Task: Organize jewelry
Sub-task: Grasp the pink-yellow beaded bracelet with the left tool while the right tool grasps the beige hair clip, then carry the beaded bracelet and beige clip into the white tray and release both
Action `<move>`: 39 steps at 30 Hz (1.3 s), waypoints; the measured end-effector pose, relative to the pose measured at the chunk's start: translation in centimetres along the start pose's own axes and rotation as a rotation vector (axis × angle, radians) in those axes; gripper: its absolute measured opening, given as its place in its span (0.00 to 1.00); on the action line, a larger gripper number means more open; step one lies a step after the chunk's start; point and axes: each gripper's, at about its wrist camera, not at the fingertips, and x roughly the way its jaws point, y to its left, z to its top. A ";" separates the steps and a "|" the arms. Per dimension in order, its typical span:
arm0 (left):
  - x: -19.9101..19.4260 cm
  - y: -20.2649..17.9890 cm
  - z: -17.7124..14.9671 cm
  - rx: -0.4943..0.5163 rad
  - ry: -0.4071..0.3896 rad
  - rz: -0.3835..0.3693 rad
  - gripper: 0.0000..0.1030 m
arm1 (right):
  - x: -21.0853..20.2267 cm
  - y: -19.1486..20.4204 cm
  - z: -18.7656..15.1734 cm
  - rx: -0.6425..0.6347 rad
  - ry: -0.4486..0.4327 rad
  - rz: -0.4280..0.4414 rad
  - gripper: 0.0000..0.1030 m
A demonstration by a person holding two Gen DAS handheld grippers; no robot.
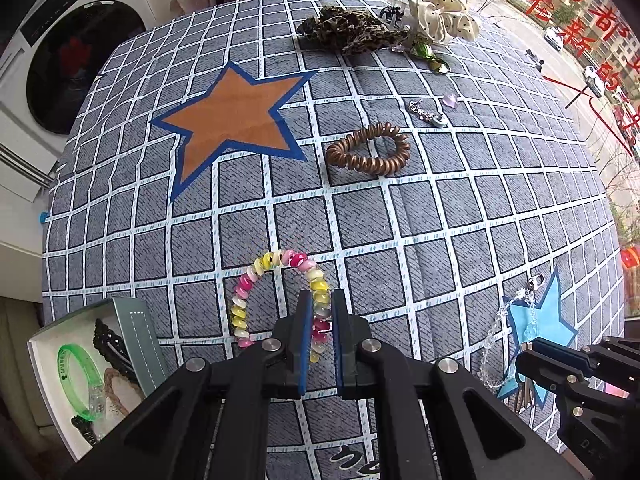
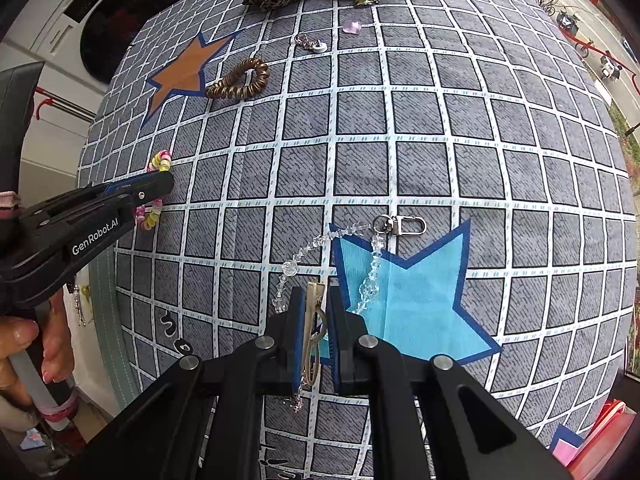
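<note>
Grey checked tablecloth (image 1: 400,240) covers table. Open box (image 1: 52,364) at near left corner, green bangle (image 1: 74,376) inside. Multicolour spiral bracelet (image 1: 256,280) just right of box; its right arc runs between left gripper (image 1: 321,320) fingers, jaws narrowly apart, seemingly pinching it. Box lies left of gripper, near. Right gripper (image 2: 316,316) farther right of box, closed on beige clip (image 2: 312,320) beside crystal chain (image 2: 320,244).
</note>
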 end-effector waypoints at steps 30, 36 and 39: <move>-9.6 6.1 -9.1 -0.172 -0.054 -0.087 0.15 | -4.7 4.4 -3.6 -0.022 -0.020 0.041 0.11; -10.8 8.8 -11.3 -0.227 -0.070 -0.058 0.15 | -4.7 7.5 -3.6 -0.081 -0.015 0.054 0.11; -11.2 10.4 -12.7 -0.263 -0.073 -0.043 0.15 | -4.5 9.7 -3.4 -0.124 -0.011 0.069 0.11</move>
